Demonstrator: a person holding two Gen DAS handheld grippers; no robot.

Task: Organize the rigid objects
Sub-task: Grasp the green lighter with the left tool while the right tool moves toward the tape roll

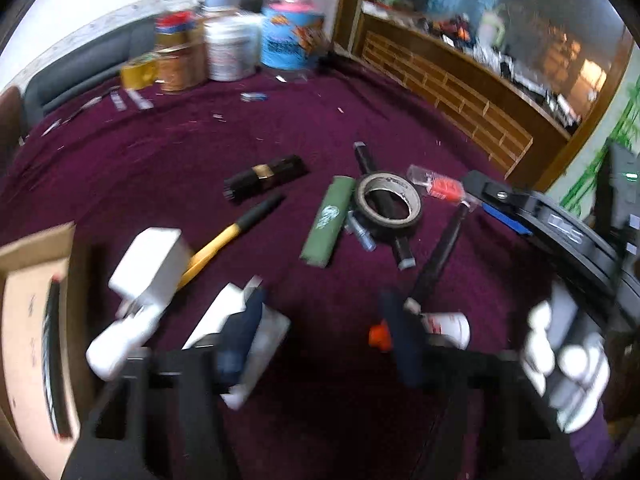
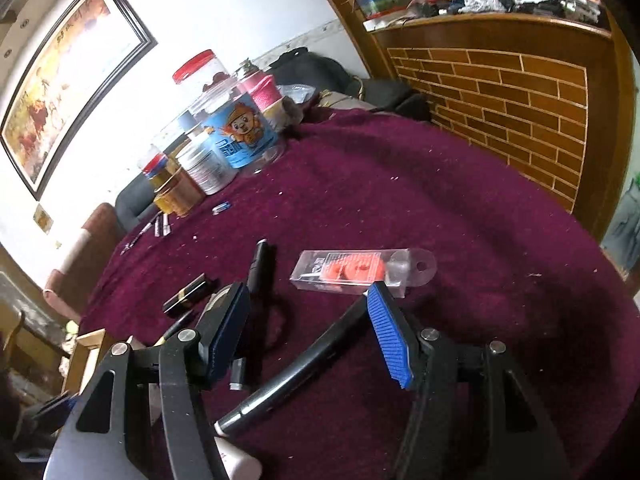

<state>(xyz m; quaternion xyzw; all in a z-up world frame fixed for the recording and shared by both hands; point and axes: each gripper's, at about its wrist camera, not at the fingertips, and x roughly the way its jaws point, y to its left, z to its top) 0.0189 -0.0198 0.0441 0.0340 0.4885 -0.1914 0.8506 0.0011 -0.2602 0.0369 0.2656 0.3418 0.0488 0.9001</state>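
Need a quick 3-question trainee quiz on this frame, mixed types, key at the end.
1. True or false: the tape roll lies flat on top of a black stick.
2. The clear packet beyond the right gripper holds something: A) orange, B) green, C) white?
3. Fill in: the hammer's handle is yellow and ____.

Key: 1 true; 2 A; 3 black.

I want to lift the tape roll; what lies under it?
A black pen-like stick passes under the tape roll and shows through its hole. A small grey cylinder lies at its edge. Anything beneath the ring itself is covered.
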